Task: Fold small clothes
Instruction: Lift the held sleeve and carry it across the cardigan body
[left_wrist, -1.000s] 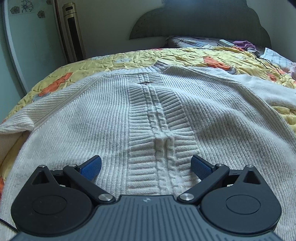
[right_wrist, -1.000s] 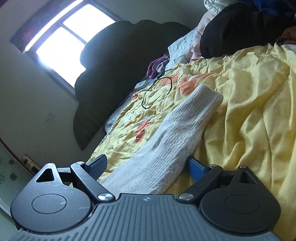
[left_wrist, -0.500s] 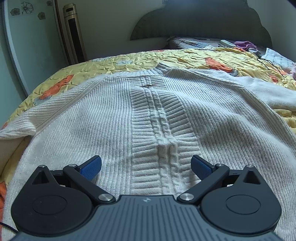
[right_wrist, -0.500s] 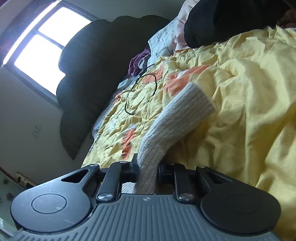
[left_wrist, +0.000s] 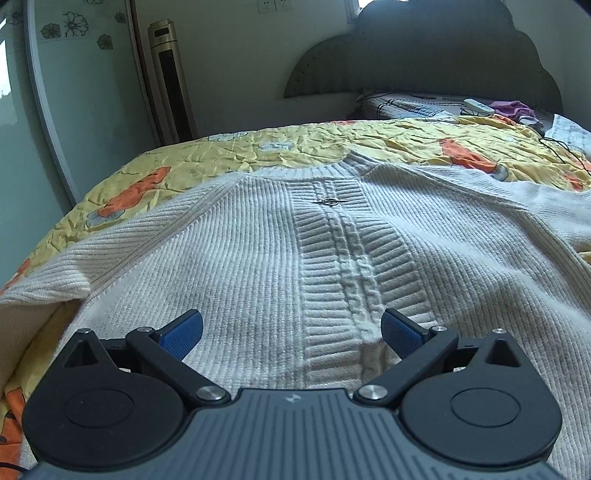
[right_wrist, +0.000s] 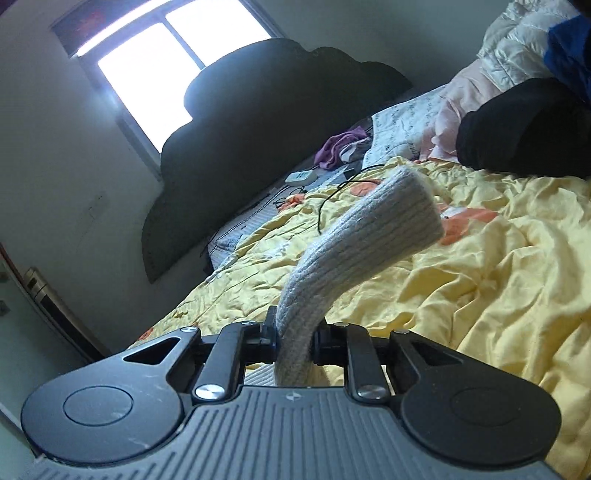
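A cream cable-knit sweater (left_wrist: 258, 266) lies spread flat on the yellow quilt, its collar toward the headboard. My left gripper (left_wrist: 291, 330) hovers open over the lower body of the sweater, blue pads wide apart, the cable band just inside the right pad. In the right wrist view my right gripper (right_wrist: 294, 341) is shut on the sweater's sleeve (right_wrist: 373, 236), pinched between its fingers. The sleeve rises off the quilt and its cuff end sticks out in the air beyond the fingers.
The yellow flowered quilt (right_wrist: 498, 295) covers the bed. A dark headboard (left_wrist: 424, 55) stands at the far end. A remote (right_wrist: 301, 178), a black cable (right_wrist: 332, 199), purple cloth and piled dark and pale clothes (right_wrist: 524, 125) lie near the pillows. A tower fan (left_wrist: 171, 81) stands left.
The right gripper went from open around the sleeve to shut on it, then lifted it off the quilt while rolling. The left gripper drifted slightly back over the sweater, staying open.
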